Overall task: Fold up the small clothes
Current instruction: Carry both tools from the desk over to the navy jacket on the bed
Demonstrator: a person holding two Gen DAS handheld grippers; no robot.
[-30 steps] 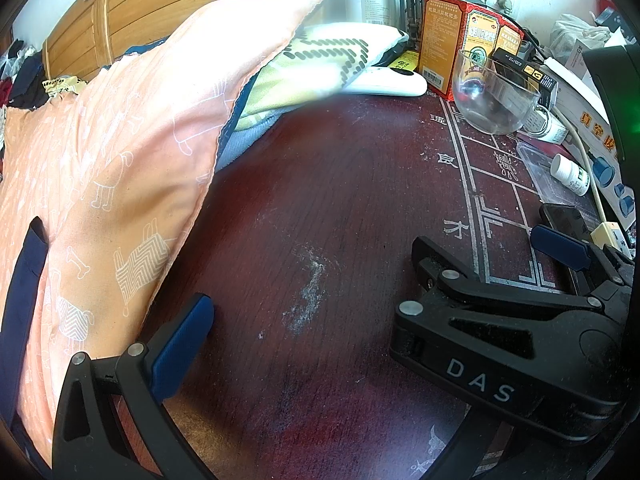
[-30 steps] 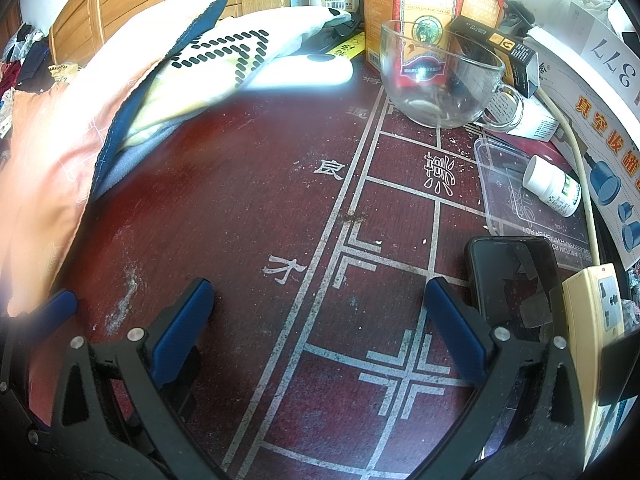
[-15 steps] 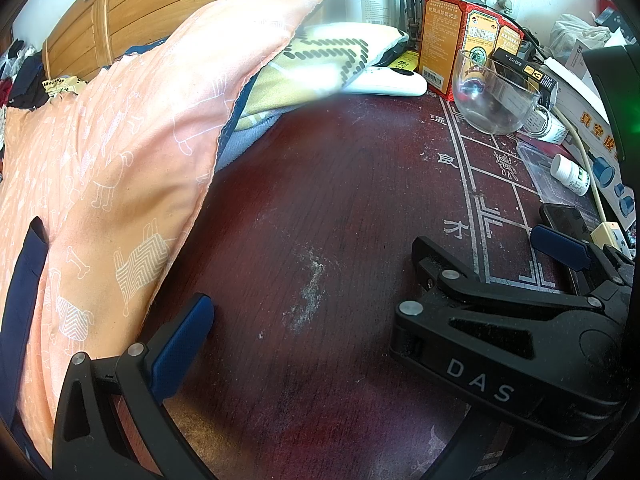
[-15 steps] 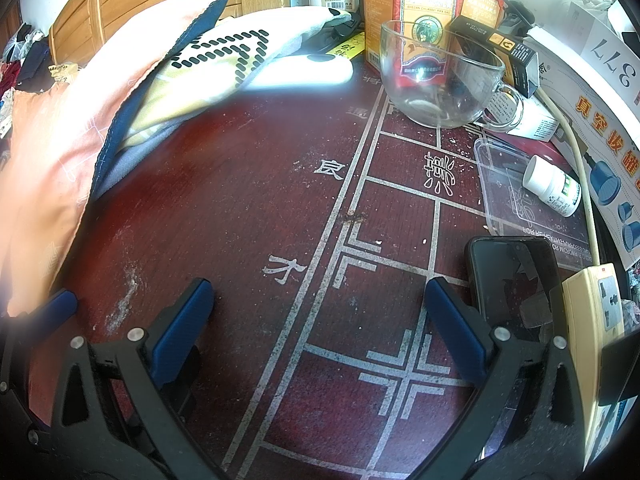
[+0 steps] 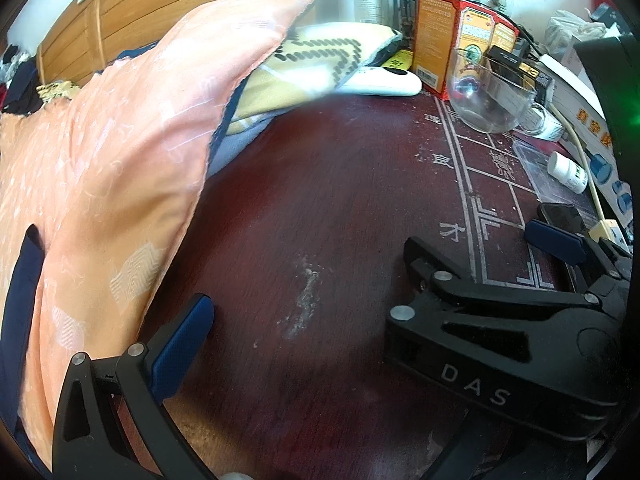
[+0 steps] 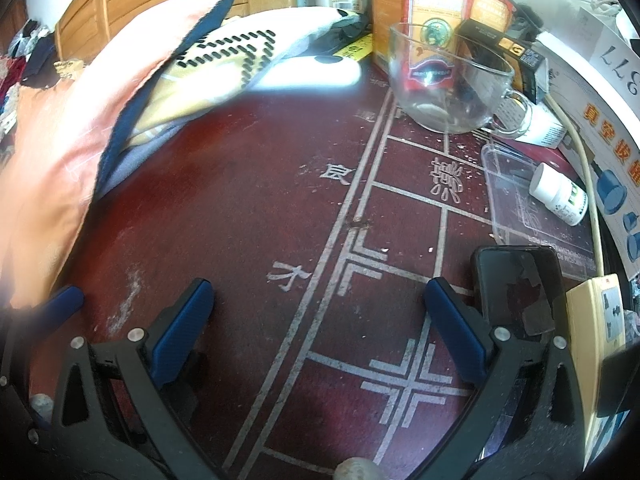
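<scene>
Both tongs spread, nothing gripped

The soft peach printed garment [image 5: 120,152] drapes over the pile at your left, unfolded. Your left tongs [image 5: 360,280] and right tongs [image 6: 318,328] hover released above the scuffed dark-red wooden surface [image 6: 248,200], likely readying a reach; the clear glass cup [image 6: 448,84] stands well apart.
</scene>
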